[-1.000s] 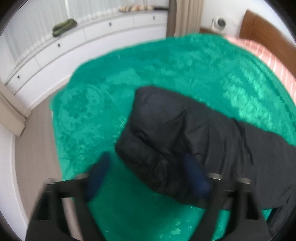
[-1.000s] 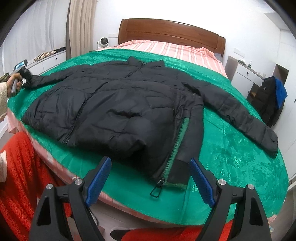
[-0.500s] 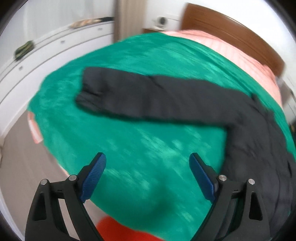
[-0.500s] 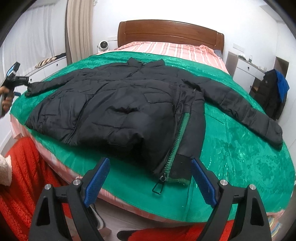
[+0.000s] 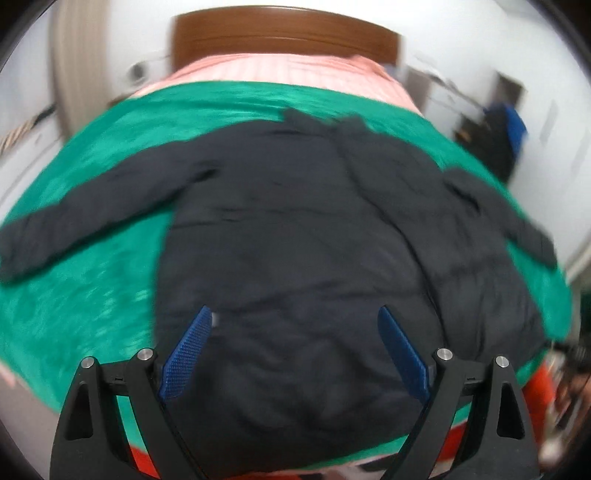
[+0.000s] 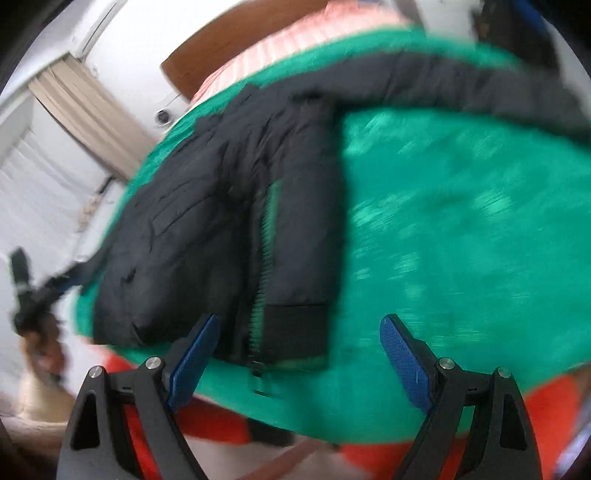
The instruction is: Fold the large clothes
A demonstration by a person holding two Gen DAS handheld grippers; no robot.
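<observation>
Jacket (image 5: 295, 236), black puffer, lies spread flat on green blanket (image 5: 85, 295) covering bed, both sleeves out sideways, front zipper (image 6: 264, 258) with green lining showing. Left gripper (image 5: 295, 347) hovers over hem, jaws wide, holding nothing. Right gripper (image 6: 299, 354) also wide and empty, near hem corner by bed edge. Wooden headboard (image 5: 284, 29) behind, pink striped sheet (image 5: 280, 70) below it. Both views pretty blurry.
</observation>
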